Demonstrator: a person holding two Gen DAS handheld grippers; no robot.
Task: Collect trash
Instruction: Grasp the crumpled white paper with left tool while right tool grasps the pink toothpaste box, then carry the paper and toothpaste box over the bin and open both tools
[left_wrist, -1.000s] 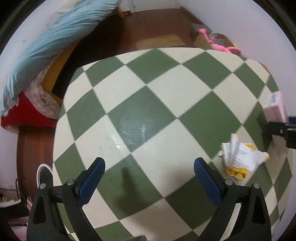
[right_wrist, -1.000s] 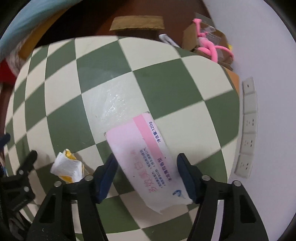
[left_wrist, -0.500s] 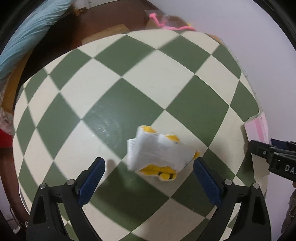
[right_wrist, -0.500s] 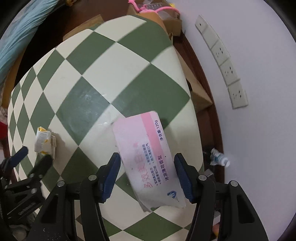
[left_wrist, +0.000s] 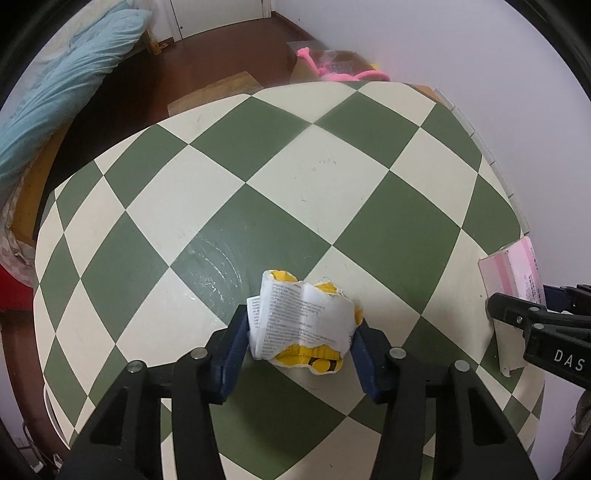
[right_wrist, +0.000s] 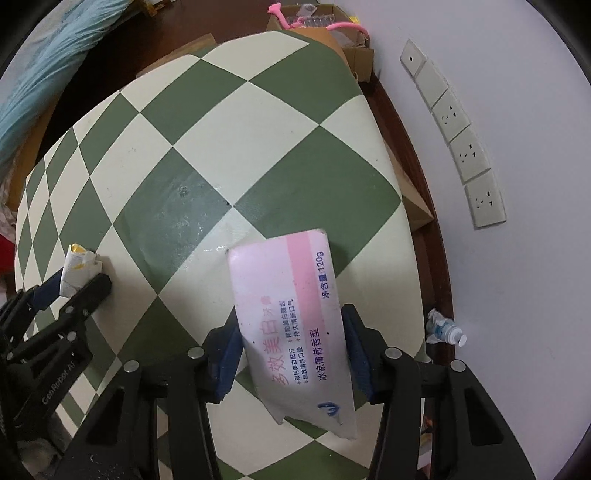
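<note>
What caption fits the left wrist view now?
Left tool closing on crumpled yellow wrapper on checkered table.

left gripper (left_wrist: 301, 341): pointed steeply down, jaws have just been closing, blue pads now pressed on both sides of crumpled yellow-white wrapper (left_wrist: 303, 325) | right gripper (right_wrist: 291, 350): pointed straight down, jaws have just been closing, pads against both long edges of pink box (right_wrist: 291, 314)

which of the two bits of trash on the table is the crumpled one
The yellow and white wrapper, wadded up between the left gripper's blue pads. The pink toothpaste box in the right gripper is flattened, with a torn end.
</note>
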